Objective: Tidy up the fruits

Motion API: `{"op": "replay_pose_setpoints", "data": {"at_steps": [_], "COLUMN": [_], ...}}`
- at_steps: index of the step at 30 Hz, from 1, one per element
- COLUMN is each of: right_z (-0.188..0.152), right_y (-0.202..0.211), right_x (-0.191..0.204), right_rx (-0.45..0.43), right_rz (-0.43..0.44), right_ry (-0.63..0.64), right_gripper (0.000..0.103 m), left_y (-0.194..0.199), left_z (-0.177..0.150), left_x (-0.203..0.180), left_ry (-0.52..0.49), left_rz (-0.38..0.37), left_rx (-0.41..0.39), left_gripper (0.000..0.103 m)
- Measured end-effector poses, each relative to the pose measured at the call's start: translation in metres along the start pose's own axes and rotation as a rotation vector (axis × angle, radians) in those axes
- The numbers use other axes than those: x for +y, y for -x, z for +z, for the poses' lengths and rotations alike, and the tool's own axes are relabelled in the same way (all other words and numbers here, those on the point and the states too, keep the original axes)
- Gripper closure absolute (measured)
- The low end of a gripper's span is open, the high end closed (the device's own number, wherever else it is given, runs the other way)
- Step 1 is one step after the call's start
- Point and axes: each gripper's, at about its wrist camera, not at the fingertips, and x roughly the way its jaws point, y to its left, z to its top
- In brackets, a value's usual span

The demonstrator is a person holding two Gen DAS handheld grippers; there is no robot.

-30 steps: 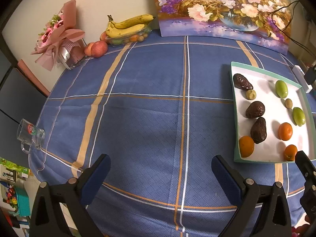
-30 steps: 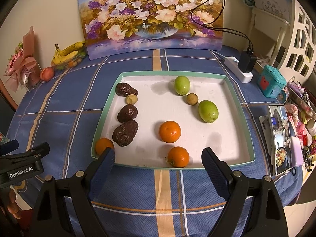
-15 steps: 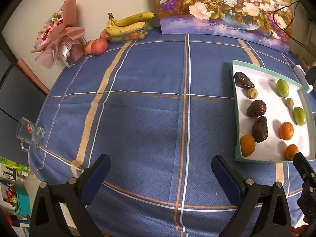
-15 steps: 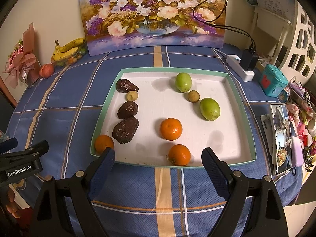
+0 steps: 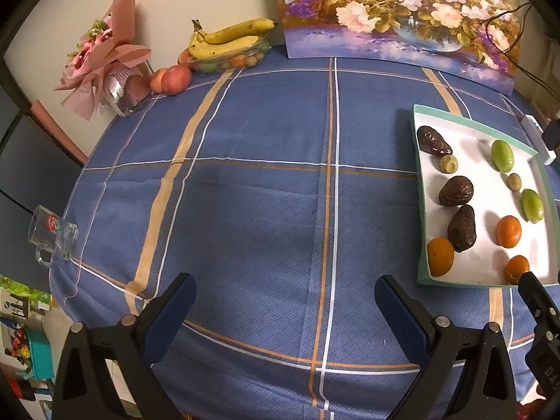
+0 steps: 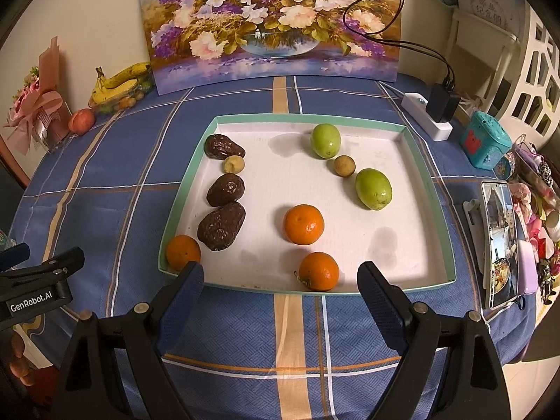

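**Counter with fruit tray, both grippers idle**

A blue plaid-covered counter (image 6: 217,332) carries a white, green-rimmed tray (image 6: 430,189) holding three oranges (image 6: 303,224), two green fruits (image 6: 373,189), three dark wrinkled fruits (image 6: 221,225) and two small tan ones. The right hand-held gripper (image 6: 280,301) hovers released at the tray's near rim. The left hand-held gripper (image 5: 285,309), also released, hangs over bare cloth left of the tray.

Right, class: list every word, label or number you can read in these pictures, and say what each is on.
"GenRobot.AI": on the left hand-held gripper, seen from the right wrist.
Glass mug logo: too blurred to read.
White chair back characters: too small to read.
Right hand-held gripper marking: partly cut off, unreadable.
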Motion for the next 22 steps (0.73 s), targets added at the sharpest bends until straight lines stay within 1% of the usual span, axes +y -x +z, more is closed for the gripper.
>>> {"op": "replay_pose_setpoints", "data": {"at_steps": [4, 13, 22], "right_z": [-0.0004, -0.0006, -0.0013], "right_y": [-0.0007, -0.0015, -0.0017], "right_x": [0.0007, 0.0010, 0.0014], "right_rx": [0.002, 0.002, 0.003], "right_rz": [-0.001, -0.001, -0.002], "right_ry": [0.001, 0.000, -0.001], "right_gripper": [0.013, 0.013, 0.013], "left_y": [-0.0011, -0.0033, -0.0017], "left_z": [-0.0003, -0.0005, -0.0007], "left_x": [0.0017, 0.0034, 0.0073], "left_ry": [0.008, 0.007, 0.017], "left_rz": [-0.006, 0.006, 0.014], "left_rx": [0.004, 0.020, 0.016], "left_gripper": [0.000, 0.000, 0.000]}}
